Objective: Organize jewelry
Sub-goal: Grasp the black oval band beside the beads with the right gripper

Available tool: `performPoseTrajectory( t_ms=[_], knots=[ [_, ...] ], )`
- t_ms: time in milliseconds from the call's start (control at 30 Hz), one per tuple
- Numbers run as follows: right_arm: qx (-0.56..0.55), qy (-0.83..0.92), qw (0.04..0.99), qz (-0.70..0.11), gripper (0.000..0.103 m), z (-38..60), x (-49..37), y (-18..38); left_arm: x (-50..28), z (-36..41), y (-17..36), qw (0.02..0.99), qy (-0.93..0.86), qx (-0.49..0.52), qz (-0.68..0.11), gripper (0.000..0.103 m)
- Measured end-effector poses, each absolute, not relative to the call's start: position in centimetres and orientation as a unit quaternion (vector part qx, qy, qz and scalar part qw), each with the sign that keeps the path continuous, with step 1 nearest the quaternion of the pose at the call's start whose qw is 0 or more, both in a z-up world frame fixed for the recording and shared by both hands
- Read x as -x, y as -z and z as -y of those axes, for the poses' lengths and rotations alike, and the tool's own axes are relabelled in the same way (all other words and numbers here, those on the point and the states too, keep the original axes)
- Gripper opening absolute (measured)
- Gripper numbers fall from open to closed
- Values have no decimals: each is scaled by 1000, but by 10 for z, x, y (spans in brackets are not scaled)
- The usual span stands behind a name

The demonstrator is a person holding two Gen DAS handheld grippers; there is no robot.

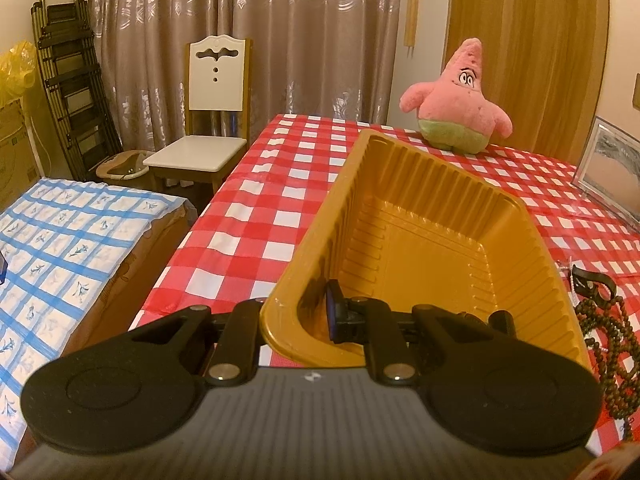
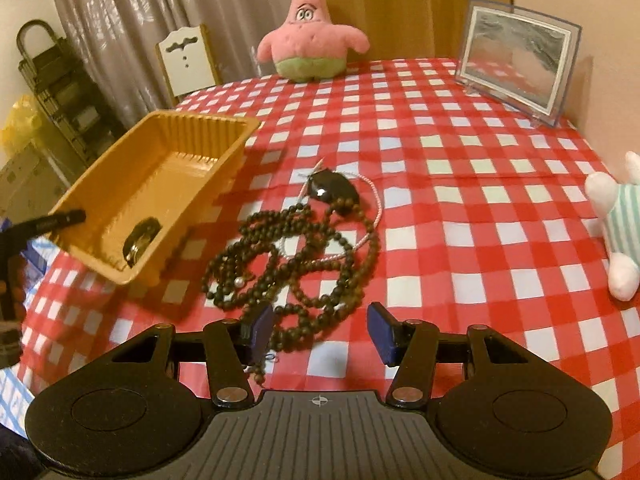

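Two grippers share the work: the right gripper (image 2: 322, 332) hangs with jaws spread and nothing between them just above the near loops of the dark beaded necklace (image 2: 296, 264), which lies tangled on the red checked tablecloth (image 2: 460, 216) with a thin pale cord (image 2: 376, 208) and a black oval pendant (image 2: 332, 191). Beside it, the left gripper (image 1: 298, 316) is clenched on the near wall of the gold plastic tray (image 1: 424, 240), tilting it. Something small and dark already lies inside. Next, seemingly: lower, close on the beads, carry them to the tray. Farther off sit a pink starfish plush (image 2: 310, 36) and picture frame (image 2: 520, 48).
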State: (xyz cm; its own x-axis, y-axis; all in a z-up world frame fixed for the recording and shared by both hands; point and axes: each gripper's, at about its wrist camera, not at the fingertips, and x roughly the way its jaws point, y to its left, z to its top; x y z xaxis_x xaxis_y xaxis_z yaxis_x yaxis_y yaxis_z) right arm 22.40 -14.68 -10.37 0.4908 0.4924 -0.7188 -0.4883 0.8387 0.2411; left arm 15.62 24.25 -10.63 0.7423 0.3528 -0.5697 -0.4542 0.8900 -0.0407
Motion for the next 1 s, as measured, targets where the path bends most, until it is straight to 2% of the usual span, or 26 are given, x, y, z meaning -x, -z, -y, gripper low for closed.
performPoseTrajectory(
  t_ms=[333,567,1000],
  knots=[
    [14,-294,866,-405,52,138,-242,108,-156,-242,106,929,-217,90,-287,14],
    [41,-309,869,-385,48,125,-279,109,-156,-242,105,929,-217,90,-287,14],
    [103,-344,855,-374,47,89,-347,122,-157,-245,106,928,-216,92,-291,14]
  ],
)
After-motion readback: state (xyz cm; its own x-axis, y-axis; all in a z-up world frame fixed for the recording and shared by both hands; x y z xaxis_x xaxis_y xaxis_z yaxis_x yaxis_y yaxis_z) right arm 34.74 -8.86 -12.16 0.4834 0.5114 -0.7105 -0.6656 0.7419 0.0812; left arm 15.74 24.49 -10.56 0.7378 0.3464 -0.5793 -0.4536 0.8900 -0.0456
